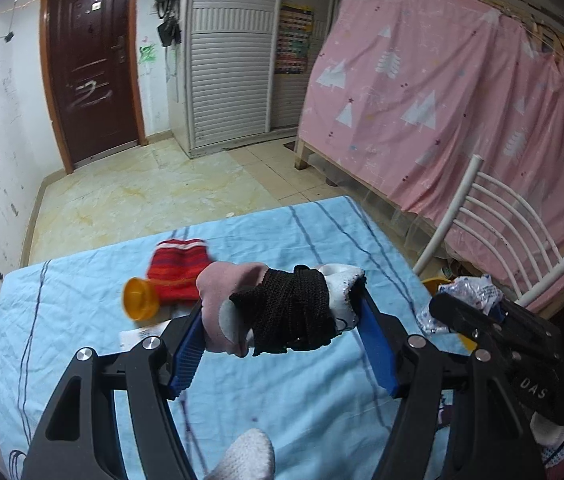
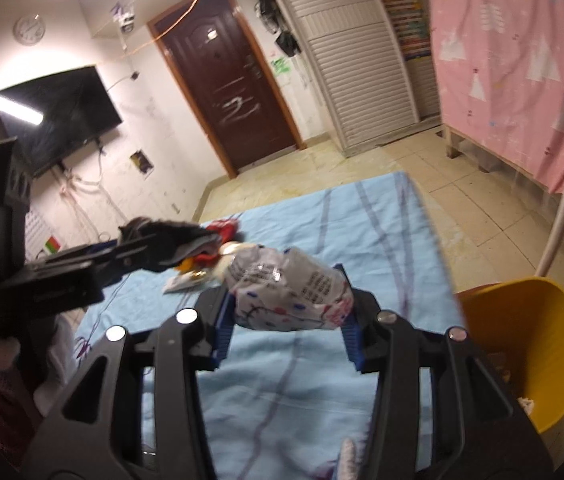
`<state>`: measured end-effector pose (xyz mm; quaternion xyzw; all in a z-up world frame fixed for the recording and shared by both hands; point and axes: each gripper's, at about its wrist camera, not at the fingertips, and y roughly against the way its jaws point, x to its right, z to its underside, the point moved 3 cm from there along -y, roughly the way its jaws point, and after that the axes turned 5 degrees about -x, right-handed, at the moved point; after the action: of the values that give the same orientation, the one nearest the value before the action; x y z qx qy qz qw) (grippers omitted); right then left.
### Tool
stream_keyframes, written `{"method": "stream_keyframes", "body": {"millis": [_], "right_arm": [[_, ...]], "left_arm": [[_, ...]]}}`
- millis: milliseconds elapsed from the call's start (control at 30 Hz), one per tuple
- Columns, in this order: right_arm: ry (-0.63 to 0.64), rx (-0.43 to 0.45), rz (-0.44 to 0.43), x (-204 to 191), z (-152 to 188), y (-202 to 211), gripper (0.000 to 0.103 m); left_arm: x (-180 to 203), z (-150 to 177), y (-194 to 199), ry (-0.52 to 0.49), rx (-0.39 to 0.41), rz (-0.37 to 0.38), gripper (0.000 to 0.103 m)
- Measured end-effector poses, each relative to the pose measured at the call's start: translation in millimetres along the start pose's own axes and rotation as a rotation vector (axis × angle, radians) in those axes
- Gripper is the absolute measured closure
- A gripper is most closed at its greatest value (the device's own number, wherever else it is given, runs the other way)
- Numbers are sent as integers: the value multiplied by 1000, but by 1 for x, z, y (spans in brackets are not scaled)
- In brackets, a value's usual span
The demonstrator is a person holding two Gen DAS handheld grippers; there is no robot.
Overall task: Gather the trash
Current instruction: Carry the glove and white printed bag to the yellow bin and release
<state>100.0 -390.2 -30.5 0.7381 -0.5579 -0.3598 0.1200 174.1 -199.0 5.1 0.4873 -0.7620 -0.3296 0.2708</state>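
My left gripper [image 1: 282, 312] is shut on a bundle of socks [image 1: 282, 308], pink, black and white, held above the blue sheet [image 1: 302, 400]. My right gripper [image 2: 288, 300] is shut on a crumpled white printed wrapper [image 2: 290, 284], held above the sheet near the yellow bin [image 2: 530, 344]. The right gripper with the wrapper [image 1: 470, 292] shows in the left wrist view at right. The left gripper [image 2: 170, 244] shows in the right wrist view at left. A red striped sock [image 1: 180, 272], a yellow cup [image 1: 140, 300] and a white paper [image 1: 138, 336] lie on the sheet.
A white chair [image 1: 494, 220] stands right of the table, by the pink curtain [image 1: 442, 92]. The bin holds some scraps. A brown door [image 1: 90, 68], a white slatted wardrobe [image 1: 230, 60] and tiled floor lie beyond. A TV [image 2: 54, 116] hangs on the left wall.
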Motion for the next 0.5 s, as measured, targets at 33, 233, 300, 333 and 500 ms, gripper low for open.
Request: {"method": "stream_keyframes", "body": {"millis": [33, 233, 300, 333, 500], "right_arm": [[-10, 13, 9, 9, -1, 5, 60], [-54, 59, 53, 45, -4, 24, 59], [-74, 73, 73, 60, -6, 30, 59], [-83, 79, 82, 67, -6, 32, 59], [-127, 95, 143, 105, -1, 42, 56]], "left_arm": [[8, -1, -2, -9, -2, 4, 43], [52, -4, -17, -64, -23, 27, 43], [66, -5, -21, -80, -29, 33, 43], [73, -6, -23, -90, -33, 36, 43], [108, -7, -33, -135, -40, 53, 43]]}}
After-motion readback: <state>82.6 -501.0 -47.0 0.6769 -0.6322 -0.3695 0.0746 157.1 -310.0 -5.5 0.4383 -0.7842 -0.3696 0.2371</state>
